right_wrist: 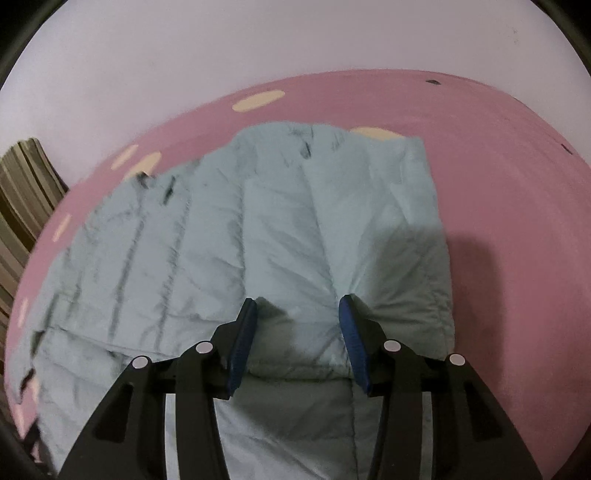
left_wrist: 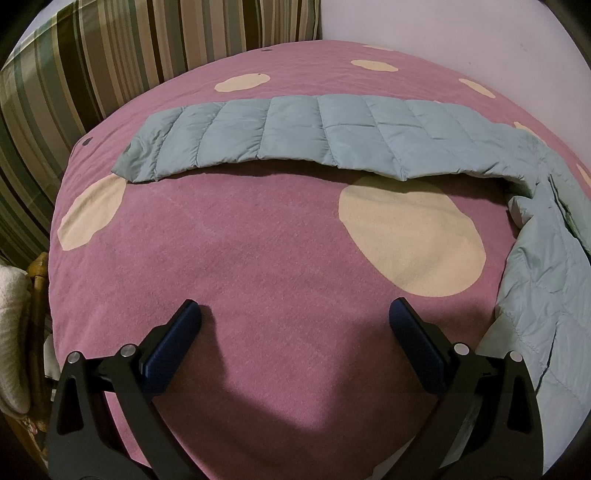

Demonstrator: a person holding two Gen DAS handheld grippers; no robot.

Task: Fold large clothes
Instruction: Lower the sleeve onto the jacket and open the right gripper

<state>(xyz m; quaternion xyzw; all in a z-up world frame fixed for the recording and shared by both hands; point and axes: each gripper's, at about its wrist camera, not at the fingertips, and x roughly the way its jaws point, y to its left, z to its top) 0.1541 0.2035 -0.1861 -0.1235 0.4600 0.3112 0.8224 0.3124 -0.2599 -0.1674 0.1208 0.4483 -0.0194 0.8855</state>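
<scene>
A pale blue quilted down jacket lies on a pink bed cover with cream dots. In the left wrist view its long sleeve stretches flat across the far part of the bed, and its body runs down the right edge. My left gripper is open and empty over bare cover, well short of the sleeve. In the right wrist view the jacket body fills the middle. My right gripper is open just above a folded part of the jacket, holding nothing.
A striped green and brown cushion stands along the far left of the bed. A pale wall backs the bed. A wicker chair with a white cloth sits at the left edge. The pink cover extends right of the jacket.
</scene>
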